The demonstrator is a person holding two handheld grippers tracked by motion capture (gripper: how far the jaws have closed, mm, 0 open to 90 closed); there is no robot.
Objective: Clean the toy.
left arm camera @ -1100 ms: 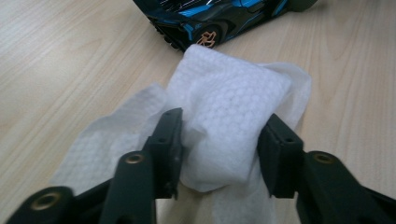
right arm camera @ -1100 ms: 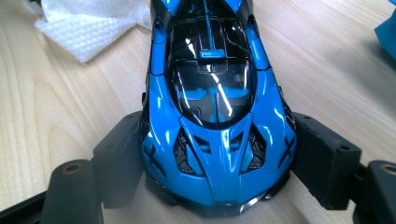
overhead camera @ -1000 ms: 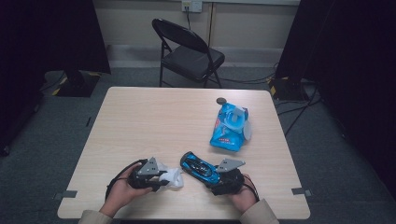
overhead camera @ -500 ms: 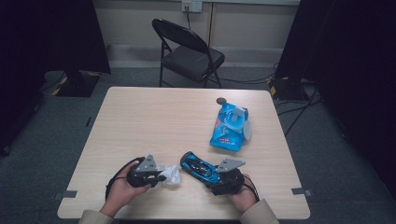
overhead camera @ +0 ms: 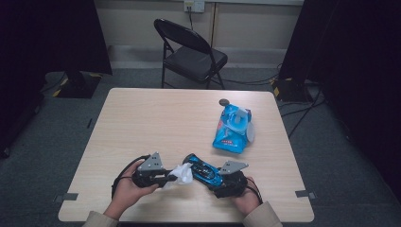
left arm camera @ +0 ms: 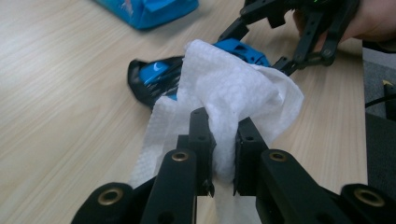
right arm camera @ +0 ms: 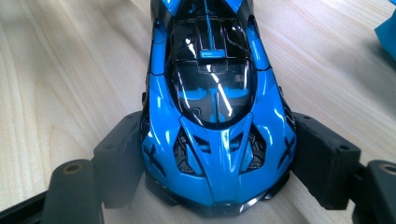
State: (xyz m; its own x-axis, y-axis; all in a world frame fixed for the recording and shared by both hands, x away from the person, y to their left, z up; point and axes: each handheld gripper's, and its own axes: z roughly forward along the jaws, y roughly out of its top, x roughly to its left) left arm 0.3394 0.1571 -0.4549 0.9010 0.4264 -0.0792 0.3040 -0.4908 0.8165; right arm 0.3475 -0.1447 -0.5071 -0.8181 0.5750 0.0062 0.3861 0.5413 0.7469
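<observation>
Toy car (overhead camera: 203,169) is sitting at the near edge of the table (overhead camera: 156,123), between the two hands, nose pointing toward the person's right hand. Right gripper (overhead camera: 226,181) is clamping it across the front end, one pad on each flank, body level on the wood. Right gripper view confirms it: the jaws are pressing on both sides of the car (right arm camera: 217,116), blue bodywork and dark glossy canopy running away from the camera.

Left gripper (overhead camera: 166,178) is pinching a crumpled white wipe (overhead camera: 182,174), jaws pressed together on the wad after just closing on it. The wipe is hanging just to the left of the car's far end, looking as if it is touching it.

Step in hand, as I read it: wiping the car down, one hand fixturing it, the other working the cloth. Next move is calling for dragging the wipe along the roof and flanks while the right grip is keeping the car from sliding.

View differences: left gripper view is showing the wipe (left arm camera: 224,93) bunched between its jaws and draped over the car's tail (left arm camera: 154,79), with the right gripper (left arm camera: 299,35) beyond. High view is adding the blue wipes pack (overhead camera: 231,128) lying further back on the right, flap open, and a folding chair (overhead camera: 189,52) past the table.
</observation>
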